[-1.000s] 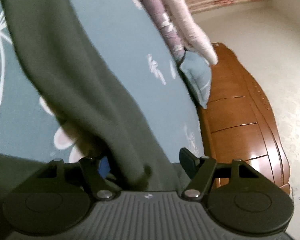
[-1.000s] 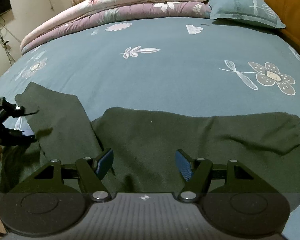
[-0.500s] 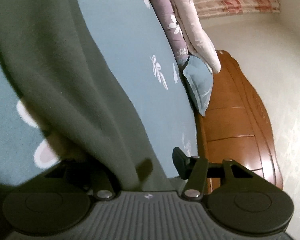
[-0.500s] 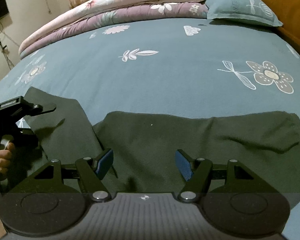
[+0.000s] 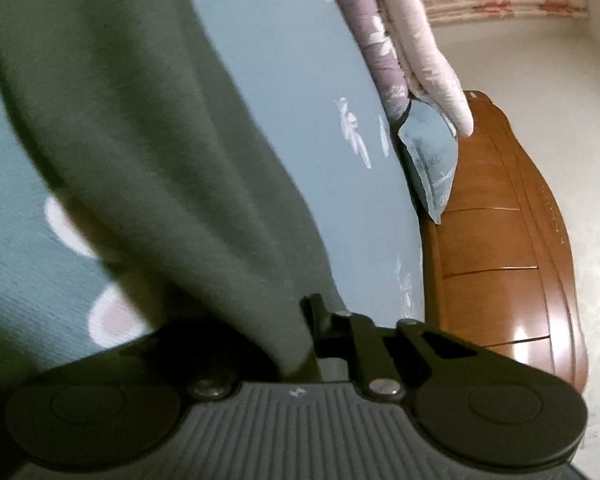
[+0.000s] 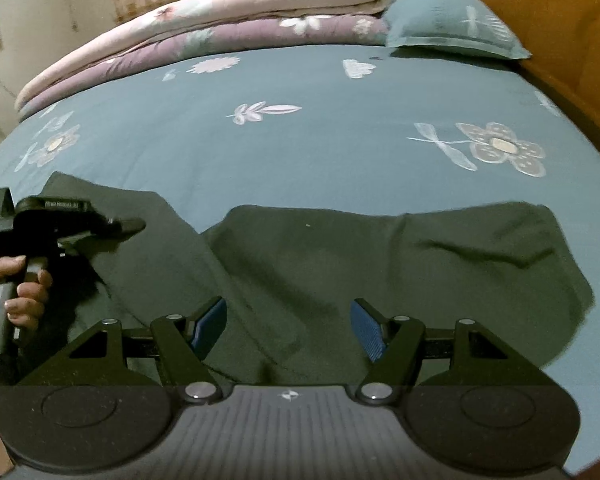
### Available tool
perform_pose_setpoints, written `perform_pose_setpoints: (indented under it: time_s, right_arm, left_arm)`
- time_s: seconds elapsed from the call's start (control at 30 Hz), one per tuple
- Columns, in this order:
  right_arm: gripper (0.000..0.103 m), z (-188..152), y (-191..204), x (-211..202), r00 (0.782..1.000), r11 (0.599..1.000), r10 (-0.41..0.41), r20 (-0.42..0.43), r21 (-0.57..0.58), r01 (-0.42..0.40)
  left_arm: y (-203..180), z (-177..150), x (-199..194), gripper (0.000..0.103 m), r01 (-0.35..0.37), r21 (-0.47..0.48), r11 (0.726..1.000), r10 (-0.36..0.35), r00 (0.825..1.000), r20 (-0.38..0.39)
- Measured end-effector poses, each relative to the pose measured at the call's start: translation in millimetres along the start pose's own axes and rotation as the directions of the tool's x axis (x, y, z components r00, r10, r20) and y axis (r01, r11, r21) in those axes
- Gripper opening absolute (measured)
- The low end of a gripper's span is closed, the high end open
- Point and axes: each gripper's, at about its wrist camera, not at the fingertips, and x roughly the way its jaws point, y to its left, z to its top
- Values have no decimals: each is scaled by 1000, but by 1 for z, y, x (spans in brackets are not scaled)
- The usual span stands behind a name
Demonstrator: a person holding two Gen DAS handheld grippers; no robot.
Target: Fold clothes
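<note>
A dark green garment (image 6: 380, 264) lies spread across the blue flowered bedsheet (image 6: 300, 152). One narrower part of the garment (image 6: 140, 248) reaches out to the left. My right gripper (image 6: 288, 316) hovers open just above the garment's near edge, its blue pads apart and empty. A hand (image 6: 24, 292) holds my left gripper (image 6: 112, 228) over that left part. In the left wrist view the left gripper (image 5: 296, 344) is shut on a fold of the green garment (image 5: 160, 160), which hangs up and away from it. The cloth hides its left finger.
Folded pink and purple quilts (image 6: 220, 28) are stacked along the far side of the bed, with a blue pillow (image 6: 452, 24) beside them. A wooden headboard (image 5: 500, 240) bounds the bed on one side. Open sheet lies beyond the garment.
The left gripper's fingers have shut on the green cloth, and it has moved further over the garment. The right gripper stays open in the same place.
</note>
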Motion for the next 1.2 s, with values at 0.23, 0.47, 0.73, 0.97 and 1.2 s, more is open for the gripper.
perform_pose_setpoints:
  time_s: [0.23,0.47,0.73,0.97,1.2]
  right_arm:
    - [73,-16,-13,-7,999,996,-37,6,82,37]
    - [73,-40,-33,-13,999,986,-15,35,169,8]
    - [73,-55,-60,-17,996,983,68,53,165,-76]
    - [73,-49,-92,-10,972,966,232,37,109,-235]
    - [73,-40,-119,2,961,957,274,-16,102,-271]
  left_arm:
    - [1,6,2,11,-13,1,1000,13,999,-53]
    - [-19,0,2,5,-111,89,990,113,994,-14]
    - [-91,-22,-38,2,-175,302,937,143,982,123]
    - [-118,-71,-79,2,-277,354,893,176,940,292]
    - [-99,-112,-97,2,-388,301,871,291,901,322]
